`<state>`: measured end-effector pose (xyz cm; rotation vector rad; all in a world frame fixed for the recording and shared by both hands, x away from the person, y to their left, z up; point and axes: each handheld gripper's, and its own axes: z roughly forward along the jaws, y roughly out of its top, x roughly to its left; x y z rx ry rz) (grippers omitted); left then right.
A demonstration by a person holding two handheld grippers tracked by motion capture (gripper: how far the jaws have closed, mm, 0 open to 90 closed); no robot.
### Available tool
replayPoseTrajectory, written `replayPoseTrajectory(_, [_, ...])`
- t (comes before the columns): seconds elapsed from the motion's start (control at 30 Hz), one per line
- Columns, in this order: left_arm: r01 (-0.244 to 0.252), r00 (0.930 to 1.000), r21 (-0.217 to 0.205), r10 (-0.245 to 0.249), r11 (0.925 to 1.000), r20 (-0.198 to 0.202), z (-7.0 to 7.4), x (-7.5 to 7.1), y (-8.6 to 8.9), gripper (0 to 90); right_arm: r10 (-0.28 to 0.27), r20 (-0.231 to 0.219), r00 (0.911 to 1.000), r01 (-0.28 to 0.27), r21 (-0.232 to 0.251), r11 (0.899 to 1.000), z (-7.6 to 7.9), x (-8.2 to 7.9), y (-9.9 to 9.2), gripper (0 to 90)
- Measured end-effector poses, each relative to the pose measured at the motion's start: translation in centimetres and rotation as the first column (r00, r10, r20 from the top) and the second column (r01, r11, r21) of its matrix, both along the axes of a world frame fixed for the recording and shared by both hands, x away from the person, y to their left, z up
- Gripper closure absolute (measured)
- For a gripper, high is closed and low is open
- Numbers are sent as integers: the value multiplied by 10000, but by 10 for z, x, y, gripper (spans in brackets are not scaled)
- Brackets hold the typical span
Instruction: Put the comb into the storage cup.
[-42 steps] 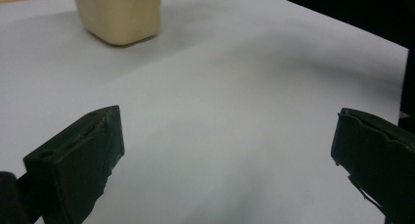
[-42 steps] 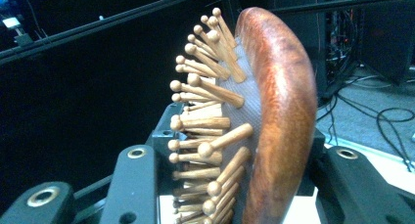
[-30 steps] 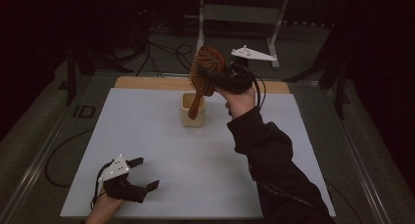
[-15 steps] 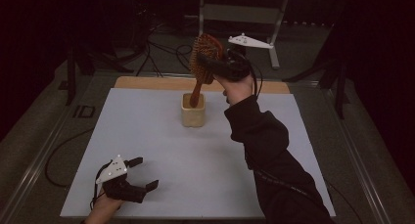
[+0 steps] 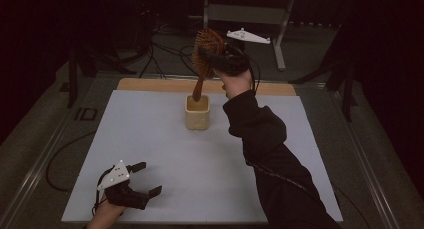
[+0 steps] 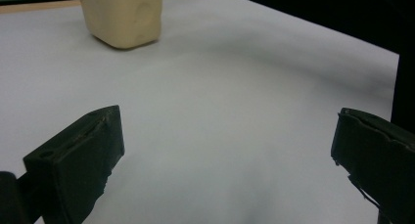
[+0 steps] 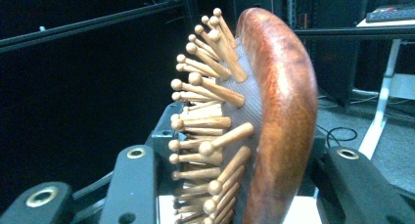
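At the near left of the worktop (image 5: pixel 150 139), the left gripper (image 5: pixel 142 179) rests low with its fingers (image 6: pixel 78 155) wide apart and nothing between them, pointed toward the cream cup (image 5: pixel 197 112) that stands well apart from it, toward the far middle. Above that cup, the right gripper (image 5: pixel 220 59) has its fingers clamped on the head of the wooden hairbrush (image 5: pixel 205 56), bristles on one side and the rounded back on the other. The handle hangs down with its tip at the cup's mouth. The raised right forearm reaches up from the near right, wrist bent back. The likely trouble is the handle catching the rim and tipping the light cup. The curved, polished back could also slide in the grip, letting the brush swing off line.
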<state>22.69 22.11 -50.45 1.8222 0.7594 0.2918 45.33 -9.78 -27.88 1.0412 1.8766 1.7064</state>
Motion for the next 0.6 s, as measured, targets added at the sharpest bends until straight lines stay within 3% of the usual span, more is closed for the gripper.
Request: replayPoseTrajectory(0.6, [-126, 9995, -73, 128, 9999, 281, 1, -2, 3, 0, -201, -360, 9991, 193, -230, 9995, -33, 11, 12, 520])
